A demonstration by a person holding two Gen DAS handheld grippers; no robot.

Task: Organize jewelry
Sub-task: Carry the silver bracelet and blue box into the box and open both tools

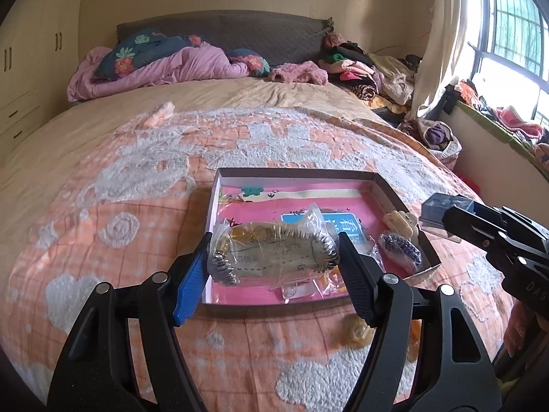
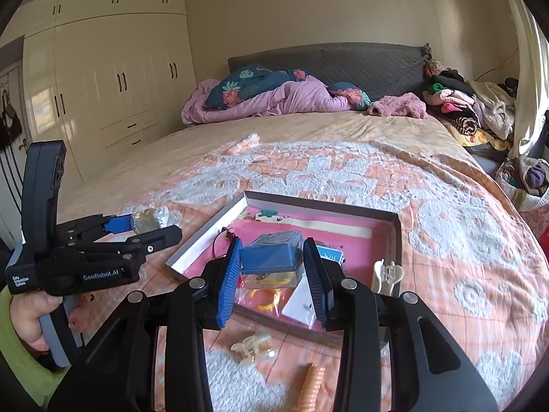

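On an orange patterned bedspread [image 1: 113, 206], a shallow pink-lined tray [image 1: 219, 185] holds bagged trinkets and a cream hair claw [image 1: 399, 221]. The left gripper [image 1: 274, 257] is clamped on a clear bag of bracelets [image 1: 271, 252] above the tray's near end; the right gripper [image 2: 271, 267] pinches a small blue-lidded box [image 2: 271, 257] over the tray.

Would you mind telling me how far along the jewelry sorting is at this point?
Partway. Already in the shallow box: a cream hair claw and a bag of dark beads. In hand: the left gripper clamps a clear bag with a metal coil bracelet; the right gripper clamps a small blue-lidded case, both over the box. Left on the blanket: a pearly clip and an orange coil.
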